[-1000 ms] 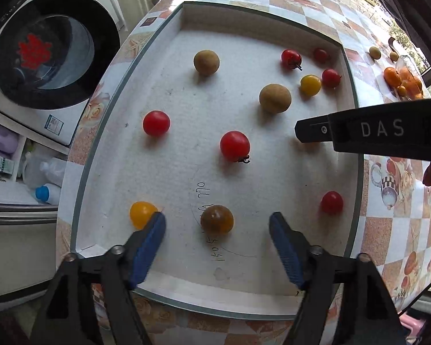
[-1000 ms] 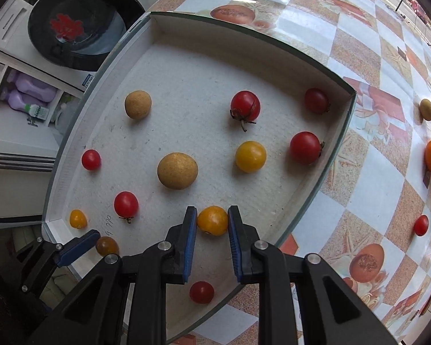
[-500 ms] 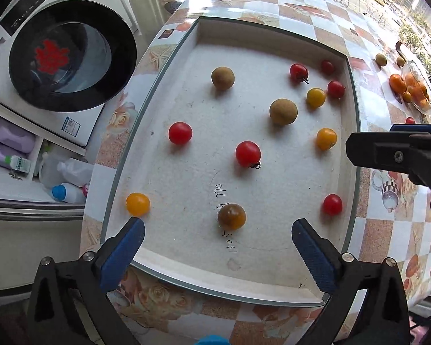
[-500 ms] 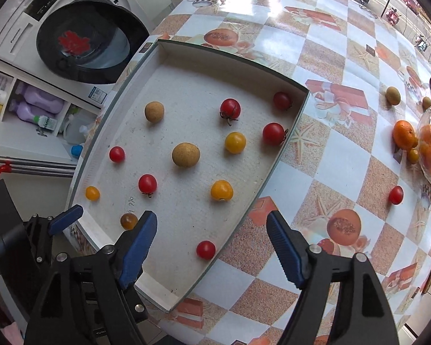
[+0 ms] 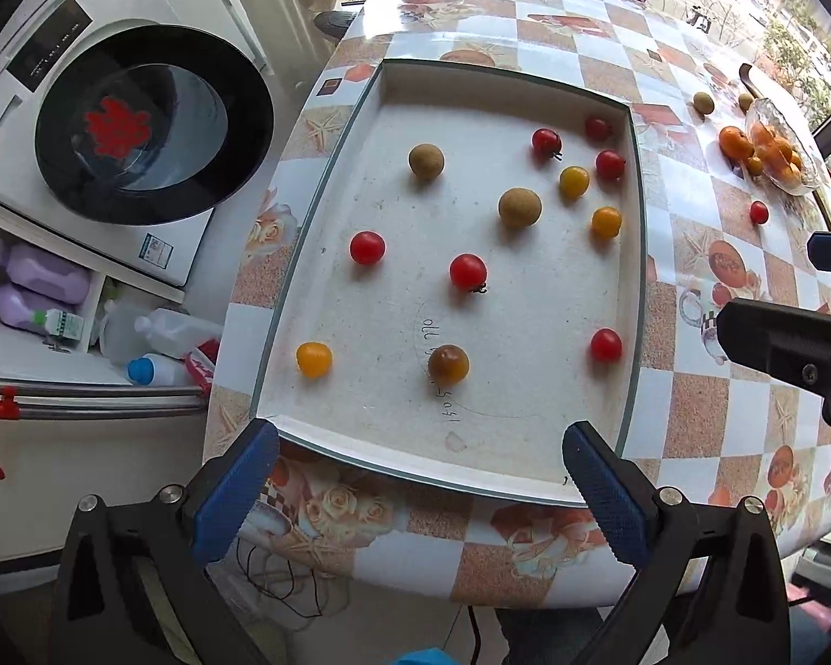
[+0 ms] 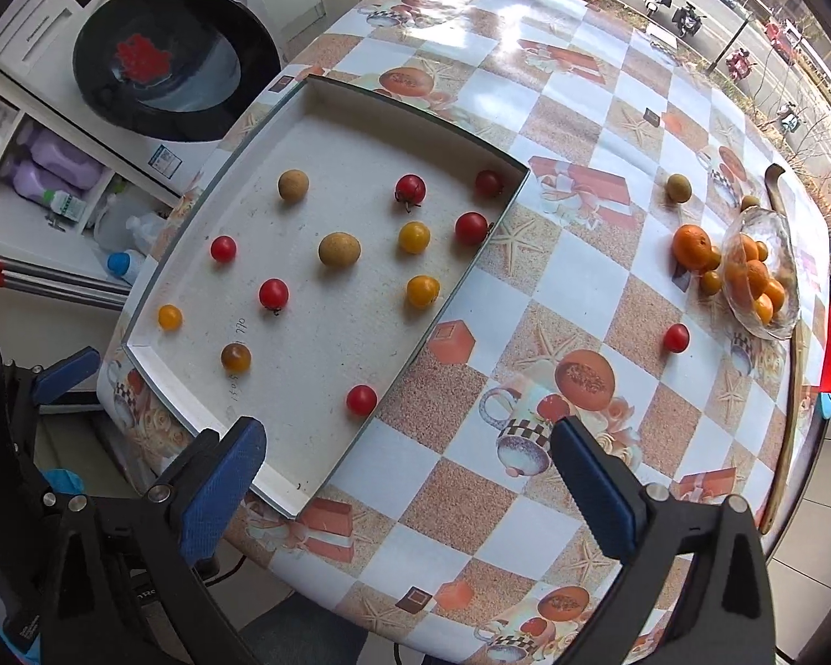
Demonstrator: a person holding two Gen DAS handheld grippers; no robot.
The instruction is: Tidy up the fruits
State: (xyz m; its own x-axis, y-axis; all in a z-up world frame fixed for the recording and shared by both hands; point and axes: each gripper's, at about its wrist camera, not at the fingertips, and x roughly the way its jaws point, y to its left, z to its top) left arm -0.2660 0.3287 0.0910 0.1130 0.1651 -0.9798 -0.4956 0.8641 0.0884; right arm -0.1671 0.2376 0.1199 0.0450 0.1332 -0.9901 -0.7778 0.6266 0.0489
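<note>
A white tray (image 5: 327, 205) (image 6: 205, 205) on the checkered table holds several red and yellow cherry tomatoes, two tan round fruits and a dark brownish tomato (image 5: 447, 364) (image 6: 235, 357). The yellow tomato (image 5: 606, 221) (image 6: 422, 290) lies in the tray near its right wall. My left gripper (image 5: 421, 490) is open and empty, above the tray's near edge. My right gripper (image 6: 410, 490) is open and empty, above the table's near edge beside the tray's corner. A red tomato (image 6: 676, 337) and a tan fruit (image 6: 678, 187) lie loose on the table.
A glass bowl (image 6: 782, 255) of small oranges stands at the far right, with a larger orange (image 6: 691, 246) beside it. A washing machine (image 5: 138, 122) and shelves with bottles stand left of the table. The right gripper's body (image 5: 792, 349) shows in the left wrist view.
My right gripper let go of the yellow tomato in the tray, opened wide and drew back. My left gripper opened wider and drew back too.
</note>
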